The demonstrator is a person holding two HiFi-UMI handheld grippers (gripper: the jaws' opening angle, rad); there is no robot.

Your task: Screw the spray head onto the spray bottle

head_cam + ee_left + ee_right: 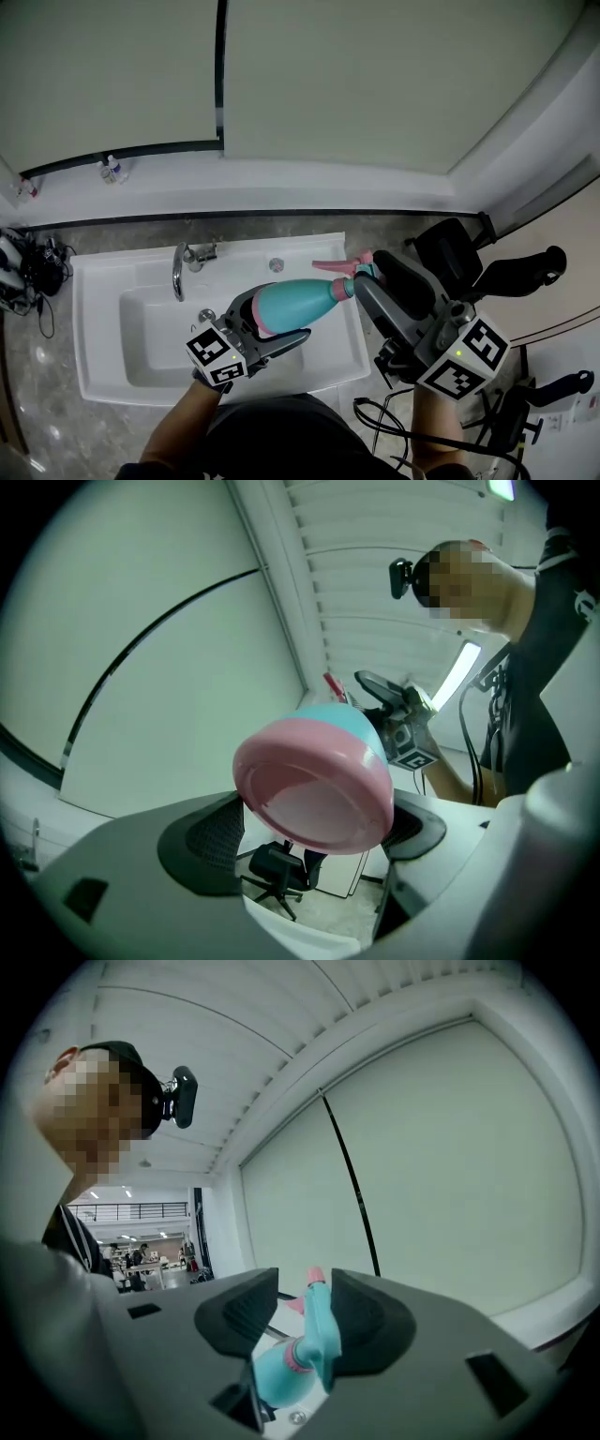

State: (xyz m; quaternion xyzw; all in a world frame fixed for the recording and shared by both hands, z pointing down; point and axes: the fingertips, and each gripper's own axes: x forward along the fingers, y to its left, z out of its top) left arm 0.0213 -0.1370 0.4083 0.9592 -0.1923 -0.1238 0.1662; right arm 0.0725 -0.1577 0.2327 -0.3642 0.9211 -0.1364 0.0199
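Glossy round-bottomed plastic spray bottle [314,785]

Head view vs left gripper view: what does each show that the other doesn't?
Head view only: the white sink with its faucet below the work, and small bottles on the ledge behind. Left gripper view only: the bottle's pink base seen end-on between the pads of the left gripper, and an office chair beneath. Both: the teal spray bottle, with the right gripper at its far end.
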